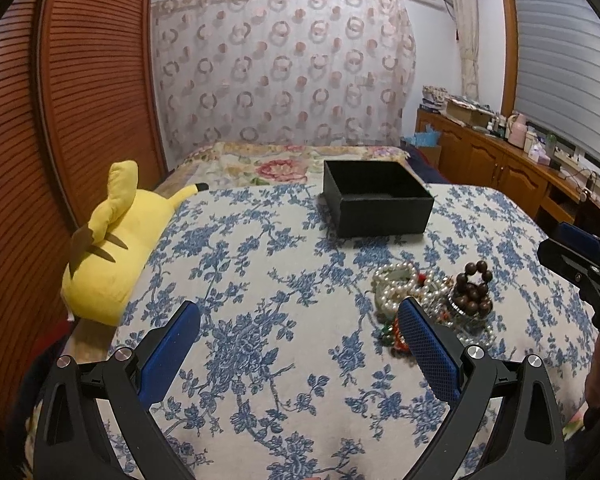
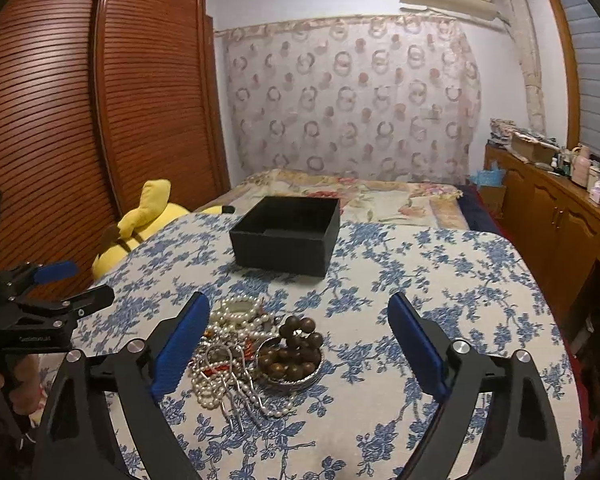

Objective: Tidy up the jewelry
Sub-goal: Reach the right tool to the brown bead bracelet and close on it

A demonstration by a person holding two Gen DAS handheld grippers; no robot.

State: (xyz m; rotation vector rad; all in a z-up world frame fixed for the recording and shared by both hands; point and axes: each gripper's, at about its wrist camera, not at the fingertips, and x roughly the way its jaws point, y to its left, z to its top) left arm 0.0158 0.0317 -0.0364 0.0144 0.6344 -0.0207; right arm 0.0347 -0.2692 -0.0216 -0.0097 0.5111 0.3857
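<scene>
Surface (image 2: 460, 280): covered by a woven cloth, cream with a blue floral print; its far right corner is rounded; a bed with a flowered quilt lies beyond its far edge.

Jewelry pile (image 2: 235, 356): a loose tangle near the middle of the surface, toward the near edge; strands of small round pearls, glossy and off-white, are mixed with thin silvery wire loops and a few red beads.

Wooden beads (image 2: 295, 344): large, dark brown, polished spheres; some are heaped in a shallow round silvery dish (image 2: 295, 380) at the right of the pile, others stand up in a loop above it.

Box (image 2: 287, 232): black, rectangular, open-topped, matte and finely textured; set toward the far edge of the surface, well apart from the pile.

Plush toy (image 1: 111, 240): soft yellow fabric with dark brown marks; laid at the left edge.

Right tool (image 2: 295, 332): black arms with blue ribbed pads; spread wide, nothing pinched; the pile is seen between its fingers.

Left tool (image 1: 295, 336): spread wide, empty; the pile lies just beside its right pad.
</scene>
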